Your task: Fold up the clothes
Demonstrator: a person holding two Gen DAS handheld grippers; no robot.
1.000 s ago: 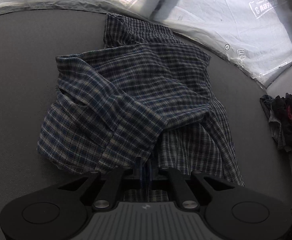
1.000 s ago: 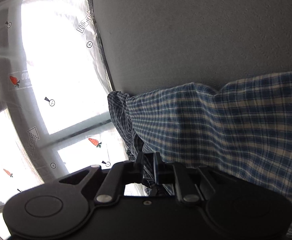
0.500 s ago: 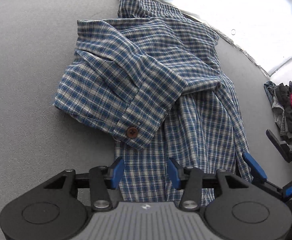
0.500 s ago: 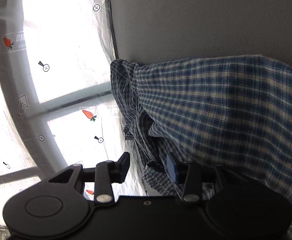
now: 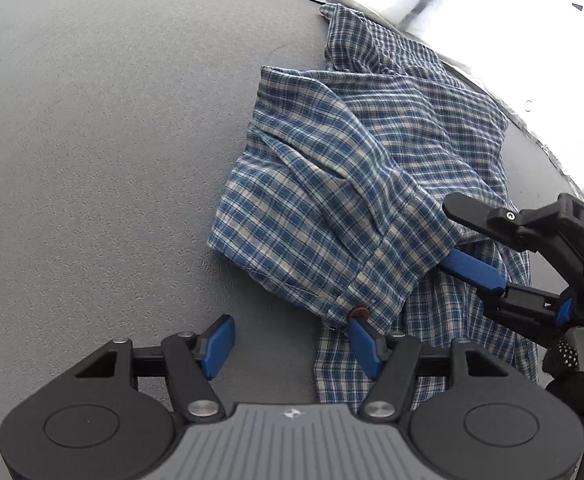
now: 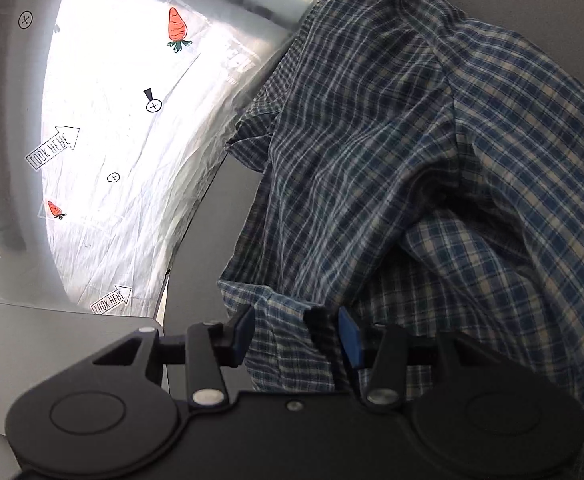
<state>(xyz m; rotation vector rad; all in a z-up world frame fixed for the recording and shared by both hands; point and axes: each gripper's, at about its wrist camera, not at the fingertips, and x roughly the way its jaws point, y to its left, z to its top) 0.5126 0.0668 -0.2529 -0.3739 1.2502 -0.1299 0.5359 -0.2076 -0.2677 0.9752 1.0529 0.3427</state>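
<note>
A blue plaid shirt point(image 5: 363, 184) lies partly folded on the grey table point(image 5: 92, 160), one sleeve laid across it. The sleeve's cuff, with a brown button point(image 5: 359, 313), ends just in front of my left gripper point(image 5: 292, 340). That gripper's jaws are opening over bare table, nothing between them, the right pad point(image 5: 365, 348) beside the cuff. My right gripper point(image 6: 295, 332) hovers over a rumpled edge of the shirt point(image 6: 371, 160). Its jaws are opening too, with loose cloth between the pads and no grip. In the left wrist view the right gripper point(image 5: 457, 234) reaches in over the shirt, held by a gloved hand point(image 5: 567, 364).
The table's curved edge point(image 6: 196, 216) runs close behind the shirt. Beyond it hangs bright white plastic sheeting point(image 6: 112, 100) printed with carrots and arrows. A pale flat panel with rounded corners point(image 6: 52, 328) sits low at the left of the right wrist view.
Both grippers were shut on the shirt and have opened and let it go. The left drew back left of the cuff. The right swung and rolled over the shirt, entering the left view.
</note>
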